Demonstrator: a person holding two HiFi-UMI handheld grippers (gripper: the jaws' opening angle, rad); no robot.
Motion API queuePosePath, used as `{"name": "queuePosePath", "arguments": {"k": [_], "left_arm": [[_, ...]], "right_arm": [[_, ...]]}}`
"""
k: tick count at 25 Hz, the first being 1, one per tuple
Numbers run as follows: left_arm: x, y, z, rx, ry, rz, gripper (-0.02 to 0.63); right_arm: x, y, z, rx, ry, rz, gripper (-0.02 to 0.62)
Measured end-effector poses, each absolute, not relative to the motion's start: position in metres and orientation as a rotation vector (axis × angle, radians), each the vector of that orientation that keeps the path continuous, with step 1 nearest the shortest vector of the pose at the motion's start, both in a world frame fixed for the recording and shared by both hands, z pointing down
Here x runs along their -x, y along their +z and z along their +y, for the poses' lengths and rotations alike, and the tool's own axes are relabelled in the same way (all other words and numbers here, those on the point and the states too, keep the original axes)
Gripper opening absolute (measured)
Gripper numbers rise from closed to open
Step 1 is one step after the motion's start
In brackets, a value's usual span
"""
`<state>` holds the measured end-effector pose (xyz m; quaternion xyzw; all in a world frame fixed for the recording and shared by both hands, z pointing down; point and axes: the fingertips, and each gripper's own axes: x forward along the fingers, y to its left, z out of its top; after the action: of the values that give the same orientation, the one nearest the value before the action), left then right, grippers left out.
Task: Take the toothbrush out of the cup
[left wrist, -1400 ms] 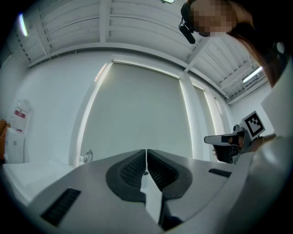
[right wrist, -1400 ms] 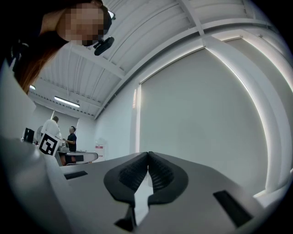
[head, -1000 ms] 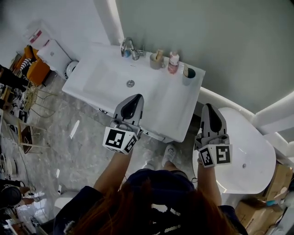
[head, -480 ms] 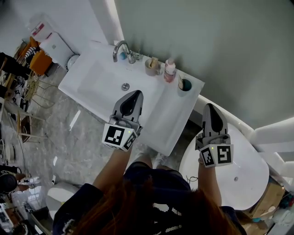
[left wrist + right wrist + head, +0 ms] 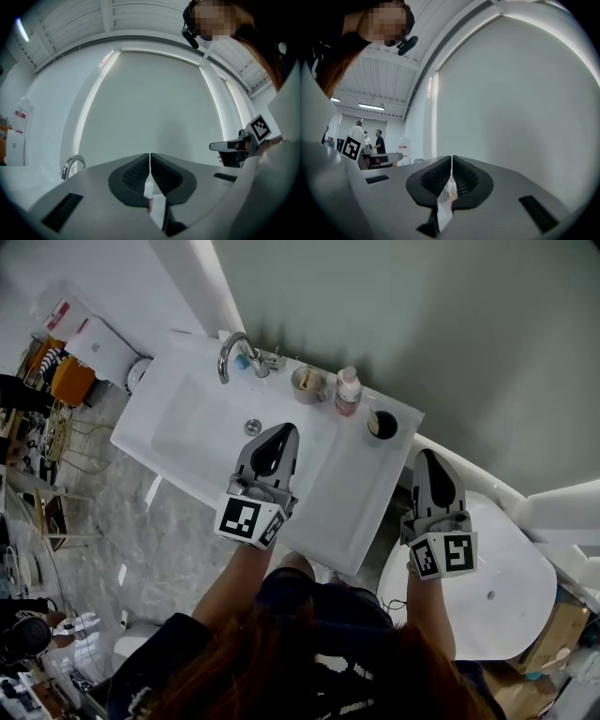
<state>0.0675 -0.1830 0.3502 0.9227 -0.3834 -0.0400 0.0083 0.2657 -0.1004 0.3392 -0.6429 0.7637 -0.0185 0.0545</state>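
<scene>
In the head view a dark-rimmed cup [image 5: 382, 426] stands at the back right corner of the white sink counter [image 5: 361, 493], with a pale toothbrush handle [image 5: 373, 417] leaning in it. A second, beige cup [image 5: 307, 383] holding something brownish stands left of a pink bottle [image 5: 348, 390]. My left gripper [image 5: 284, 430] [image 5: 149, 154] hovers over the basin, shut and empty. My right gripper [image 5: 422, 456] [image 5: 452, 158] is off the counter's right edge, short of the dark cup. Its jaws are only beginning to open, the pads still together with nothing between them.
A chrome faucet [image 5: 234, 352] [image 5: 72, 165] rises at the back of the basin, left of the cups. A grey wall [image 5: 422, 324] runs right behind the counter. A white round fixture [image 5: 497, 596] sits below my right gripper. People stand far off [image 5: 377, 140].
Both grippers have moved forward toward the wall. The left one now reaches further over the basin, and the right one is closer to the counter's right corner. The jaws look the same.
</scene>
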Motion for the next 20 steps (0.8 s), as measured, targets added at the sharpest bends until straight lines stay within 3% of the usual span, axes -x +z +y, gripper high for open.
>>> {"name": "queuePosePath", "arguments": {"k": [3, 15, 20], "left_arm": [[-0.068, 0.354, -0.209, -2.893, -0.126, -1.150, 0.026], [-0.064, 0.381, -0.282, -2.895, -0.073, -1.029, 0.026], [-0.058, 0.394, -0.295, -2.884, -0.036, -1.022, 0.026]], "right_arm": [[-0.258, 0.351, -0.127, 1.983, -0.063, 2.340, 0.042], [-0.231, 0.463, -0.213, 2.124, -0.234, 2.558, 0.224], [-0.231, 0.495, -0.235, 2.232, -0.279, 2.588, 0.230]]}}
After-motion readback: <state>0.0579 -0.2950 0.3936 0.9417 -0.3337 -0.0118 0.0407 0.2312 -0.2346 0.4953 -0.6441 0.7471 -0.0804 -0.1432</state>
